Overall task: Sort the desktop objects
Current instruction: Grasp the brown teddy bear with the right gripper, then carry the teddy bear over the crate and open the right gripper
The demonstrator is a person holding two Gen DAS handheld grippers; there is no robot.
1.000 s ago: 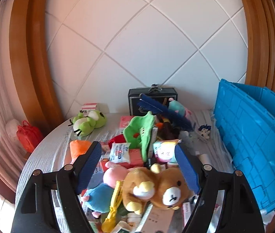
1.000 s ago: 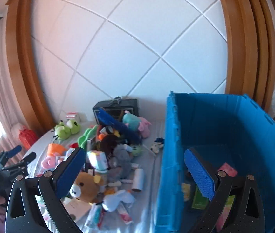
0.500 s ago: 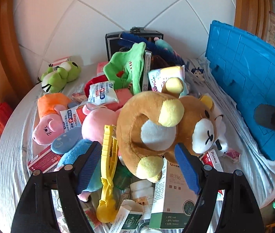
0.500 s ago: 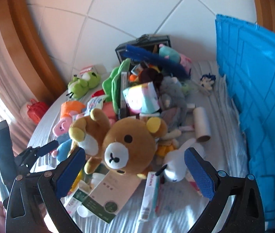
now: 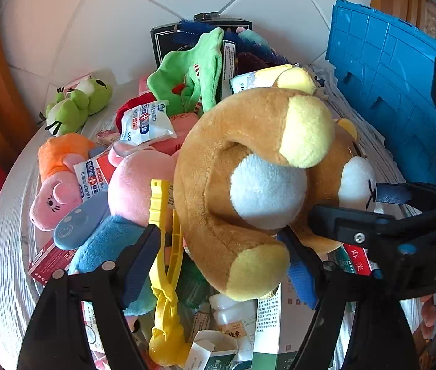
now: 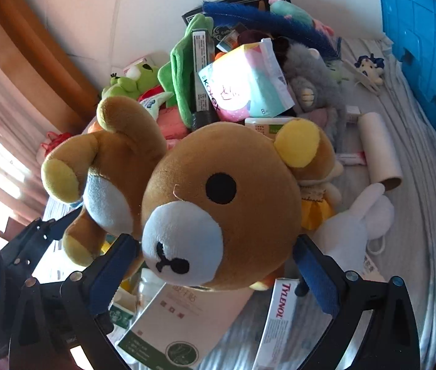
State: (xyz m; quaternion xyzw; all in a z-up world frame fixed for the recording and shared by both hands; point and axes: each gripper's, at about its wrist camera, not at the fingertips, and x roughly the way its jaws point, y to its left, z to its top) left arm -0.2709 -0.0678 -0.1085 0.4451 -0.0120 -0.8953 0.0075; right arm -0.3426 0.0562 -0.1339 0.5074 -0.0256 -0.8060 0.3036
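Note:
A brown plush bear (image 5: 248, 166) lies on top of a heap of toys and boxes on the table. My left gripper (image 5: 218, 256) is open, its blue pads on either side of the bear's lower body and foot. My right gripper (image 6: 214, 265) is open around the bear's head (image 6: 218, 203), with the muzzle between the pads. The right gripper's fingers (image 5: 356, 219) also show in the left wrist view beside the bear's face. The blue crate (image 6: 427, 30) stands at the right.
Around the bear lie a pink pig plush (image 5: 137, 185), a yellow plastic clip (image 5: 162, 246), a green frog plush (image 5: 76, 104), a white rabbit plush (image 6: 359, 228), a cardboard tube (image 6: 378, 148), medicine boxes (image 6: 276, 317) and a black box (image 5: 199, 37) at the back.
Both grippers have moved down and in towards the heap. The bear now fills both views and sits between each gripper's open fingers.

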